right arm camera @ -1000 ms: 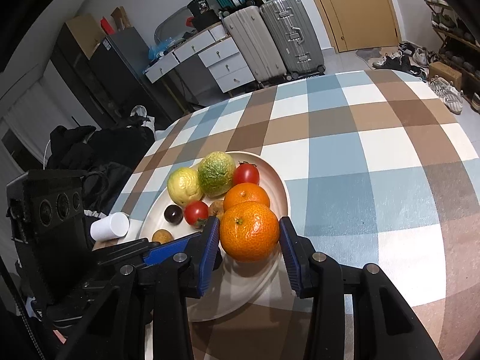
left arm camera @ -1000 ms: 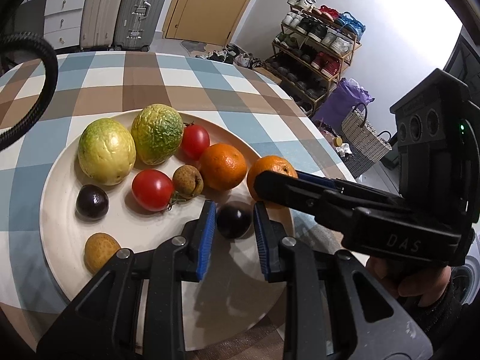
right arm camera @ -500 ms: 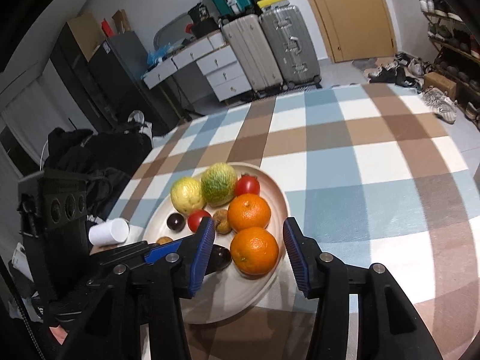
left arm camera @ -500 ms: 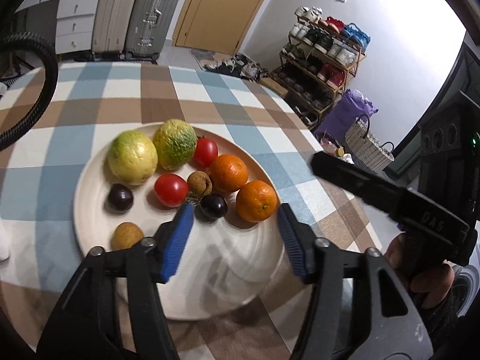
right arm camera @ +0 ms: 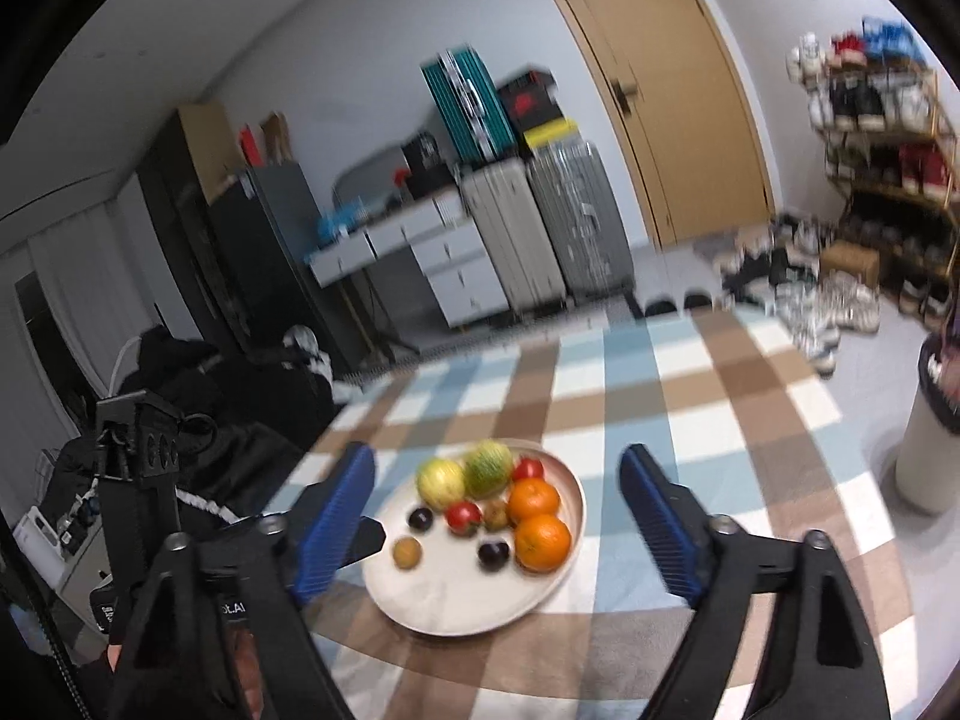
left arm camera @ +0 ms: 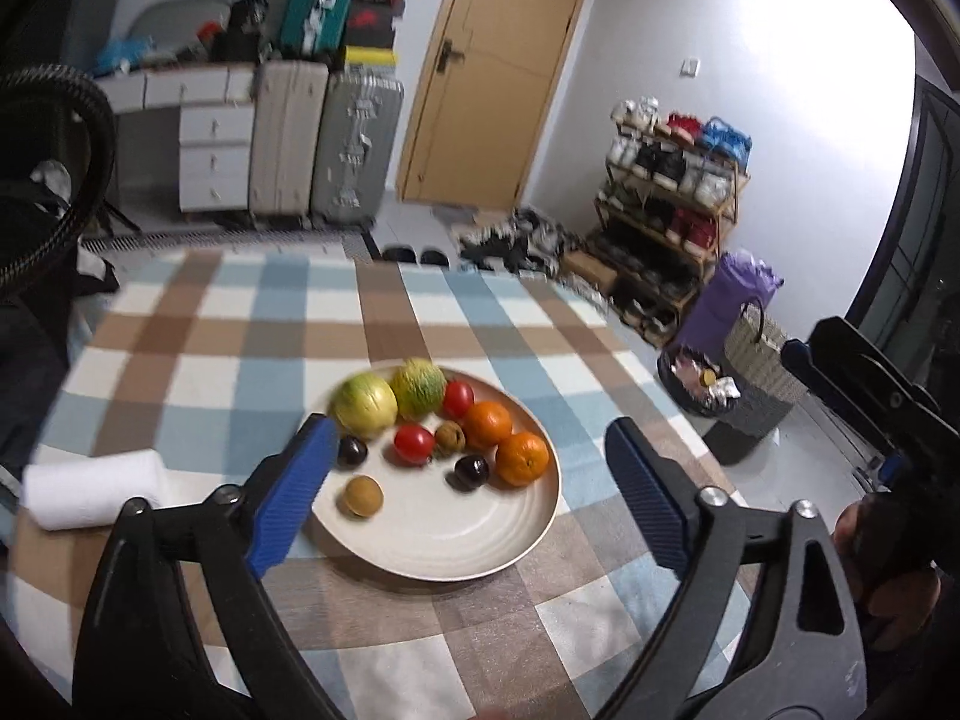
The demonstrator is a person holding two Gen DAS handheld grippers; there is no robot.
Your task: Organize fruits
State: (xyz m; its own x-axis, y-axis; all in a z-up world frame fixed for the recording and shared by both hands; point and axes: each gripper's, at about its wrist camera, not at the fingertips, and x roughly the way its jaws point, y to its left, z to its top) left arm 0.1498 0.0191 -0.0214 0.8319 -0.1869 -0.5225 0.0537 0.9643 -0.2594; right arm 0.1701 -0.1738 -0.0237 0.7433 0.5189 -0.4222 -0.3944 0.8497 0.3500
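Two hand-held grippers, left [left arm camera: 468,498] and right [right arm camera: 498,516], opening empty above your plate [left arm camera: 456,546]: fruits [left arm camera: 522,459] sit released, grouped.

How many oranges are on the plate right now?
2. One orange sits at the plate's right edge; the other orange touches it just behind, beside a tomato. None seem hidden.

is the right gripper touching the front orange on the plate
Apart. In the right wrist view the right gripper has its jaws opening wide, nothing between them; the front orange sits alone on the plate.
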